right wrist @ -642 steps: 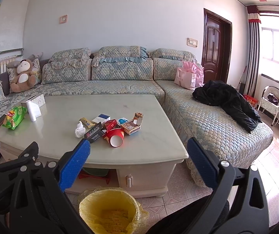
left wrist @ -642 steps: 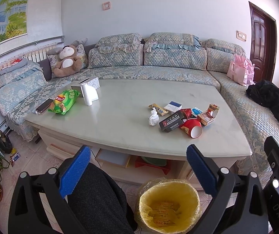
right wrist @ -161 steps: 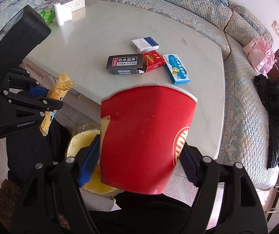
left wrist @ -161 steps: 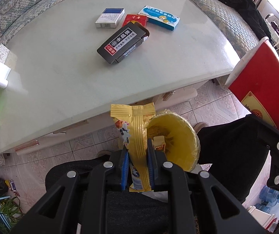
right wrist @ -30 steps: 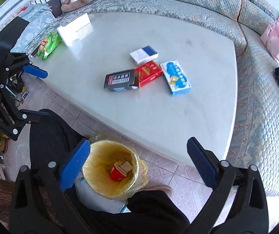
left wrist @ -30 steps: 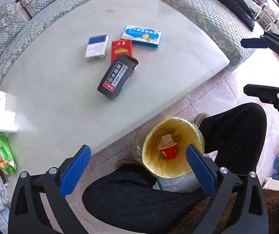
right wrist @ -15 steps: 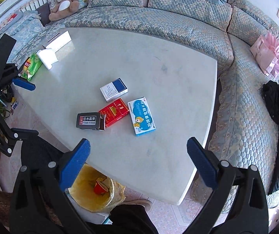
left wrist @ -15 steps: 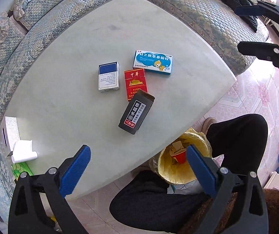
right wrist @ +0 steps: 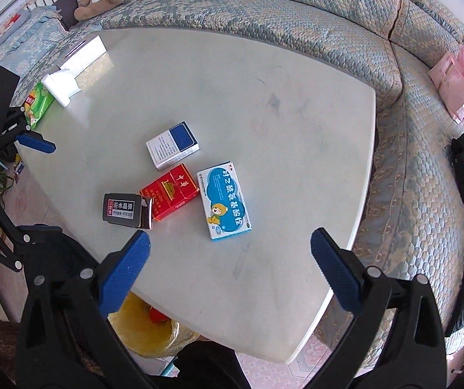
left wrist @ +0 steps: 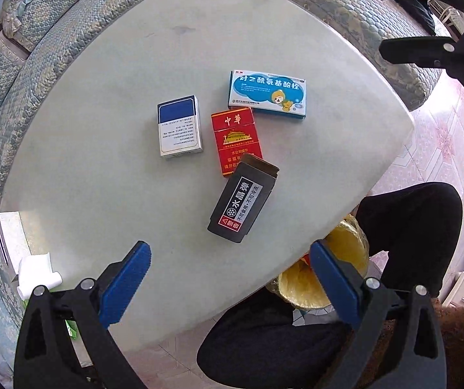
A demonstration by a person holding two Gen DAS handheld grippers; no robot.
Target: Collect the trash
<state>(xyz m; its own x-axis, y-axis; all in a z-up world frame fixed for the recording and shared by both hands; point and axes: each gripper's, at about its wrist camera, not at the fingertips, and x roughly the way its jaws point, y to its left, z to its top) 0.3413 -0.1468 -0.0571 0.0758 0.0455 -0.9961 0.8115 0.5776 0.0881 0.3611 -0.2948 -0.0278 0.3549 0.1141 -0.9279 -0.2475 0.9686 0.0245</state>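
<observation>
Both grippers hang empty, fingers spread wide; left gripper [left wrist: 230,270] just near of the black box [left wrist: 242,198], right gripper [right wrist: 230,267] near the blue box [right wrist: 224,201] on the desk [right wrist: 297,129].

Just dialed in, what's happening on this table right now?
A person is clearing trash with two handheld grippers. Both the left gripper and the right gripper hover over the table with jaws open, holding nothing. Four boxes wait there: a black box leaning on a red pack, a blue-and-white pack and a blue medicine box. The yellow-lined bin sits beside the table and already holds trash.
</observation>
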